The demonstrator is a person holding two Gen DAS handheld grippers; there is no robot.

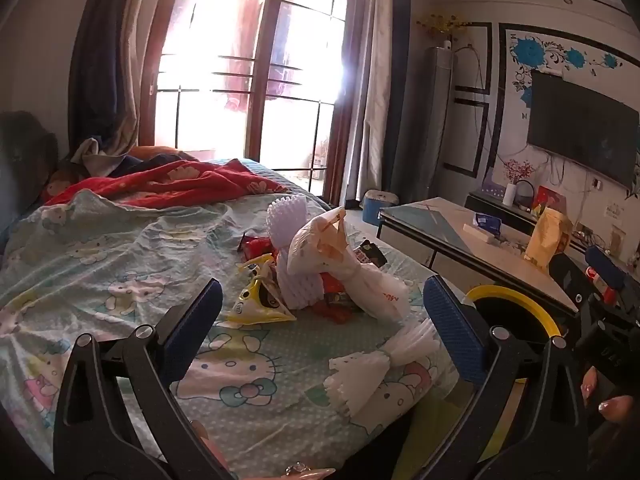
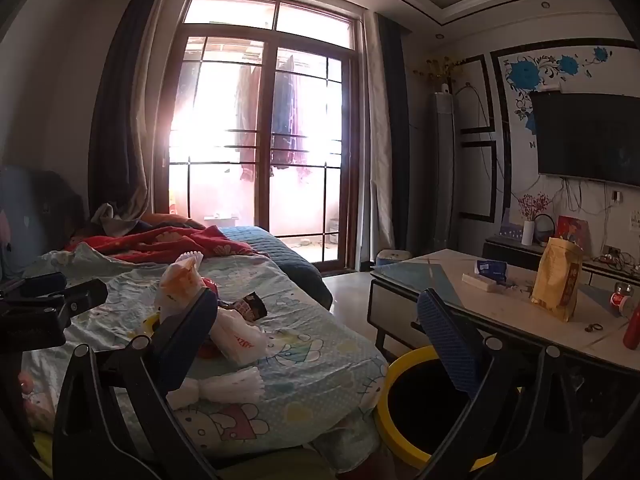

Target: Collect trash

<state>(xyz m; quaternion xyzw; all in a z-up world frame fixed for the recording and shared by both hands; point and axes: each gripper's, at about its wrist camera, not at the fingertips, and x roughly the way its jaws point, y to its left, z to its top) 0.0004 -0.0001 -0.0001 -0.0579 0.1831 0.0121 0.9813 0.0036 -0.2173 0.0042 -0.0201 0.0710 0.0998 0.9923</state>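
Both the left gripper [image 1: 320, 312] and the right gripper [image 2: 318, 320] were held spread wide, nothing grasped. The trash pile [image 1: 320, 264] lay uncollected on the bed [image 1: 100, 240], at eleven o'clock from the yellow-rimmed bin [image 2: 400, 412]; collection appeared barely begun.

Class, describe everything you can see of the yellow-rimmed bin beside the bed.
The yellow-rimmed bin is round, with a thick bright yellow rim, likely plastic, around a dark interior; whether anything lies inside cannot be told. It stands upright on the floor, between the corner of the bed and the low table. Its mouth is open, with no lid visible. The right tongs' blue-padded finger hides part of it. Neither tongs touch it.
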